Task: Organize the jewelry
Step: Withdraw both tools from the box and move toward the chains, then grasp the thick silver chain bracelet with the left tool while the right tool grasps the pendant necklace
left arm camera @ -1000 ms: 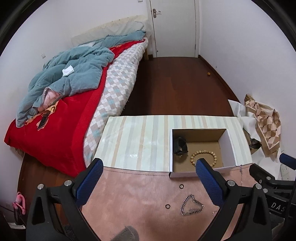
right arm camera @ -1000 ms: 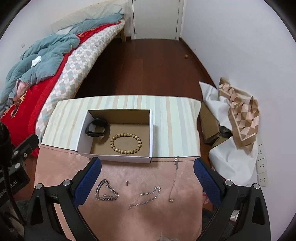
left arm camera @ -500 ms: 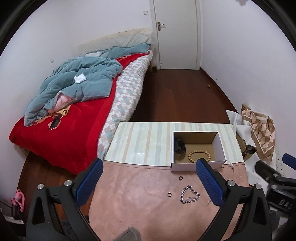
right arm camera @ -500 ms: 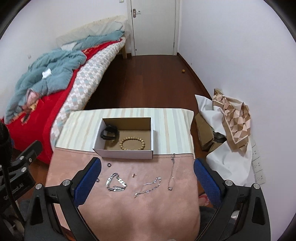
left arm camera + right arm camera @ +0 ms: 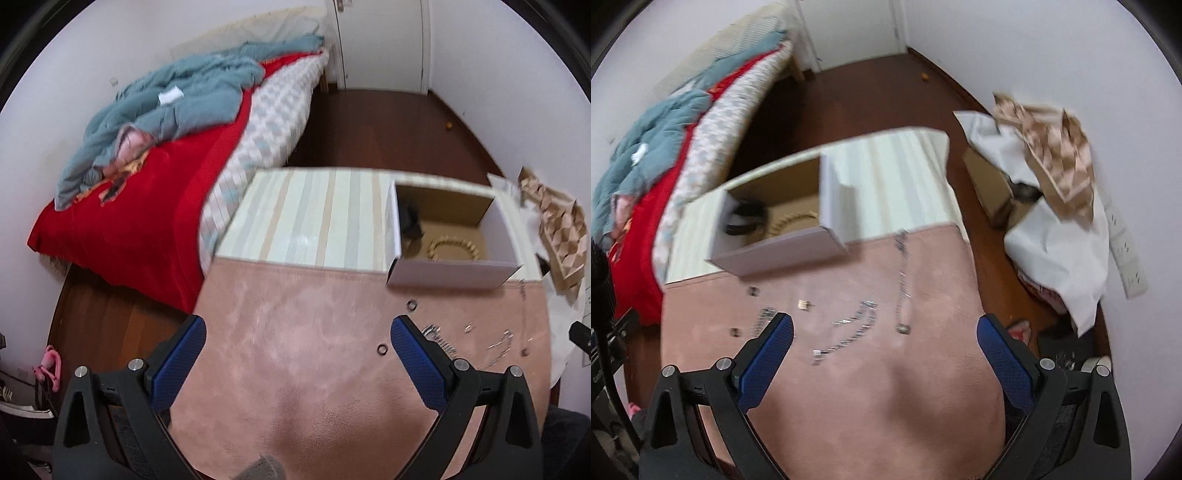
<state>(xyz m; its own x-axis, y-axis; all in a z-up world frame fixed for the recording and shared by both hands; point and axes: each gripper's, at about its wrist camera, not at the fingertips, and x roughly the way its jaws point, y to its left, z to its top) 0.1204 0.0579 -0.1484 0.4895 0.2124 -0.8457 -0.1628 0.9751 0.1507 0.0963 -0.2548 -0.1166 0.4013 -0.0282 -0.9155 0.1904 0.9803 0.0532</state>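
A white cardboard box (image 5: 450,273) (image 5: 783,253) stands on the striped cloth; inside lie a wooden bead bracelet (image 5: 454,246) and a black band (image 5: 410,221). On the pink cloth (image 5: 295,343) lie silver chains (image 5: 849,328) (image 5: 437,338), a long thin chain (image 5: 903,273), two small dark rings (image 5: 381,349) (image 5: 411,305) and a small earring (image 5: 803,304). My left gripper (image 5: 297,356) is open and empty above the pink cloth, left of the jewelry. My right gripper (image 5: 884,350) is open and empty, just short of the chains.
A bed (image 5: 147,206) with red cover and blue blanket stands to the left. Crumpled white paper and a patterned box (image 5: 1056,158) lie on the floor at right, by a wall power strip (image 5: 1126,247). A door (image 5: 384,40) is at the far end.
Both views are blurred and have swung. Both grippers have come down closer to the pink cloth; the right one tilted. Both stay open and empty; the jewelry has not moved.
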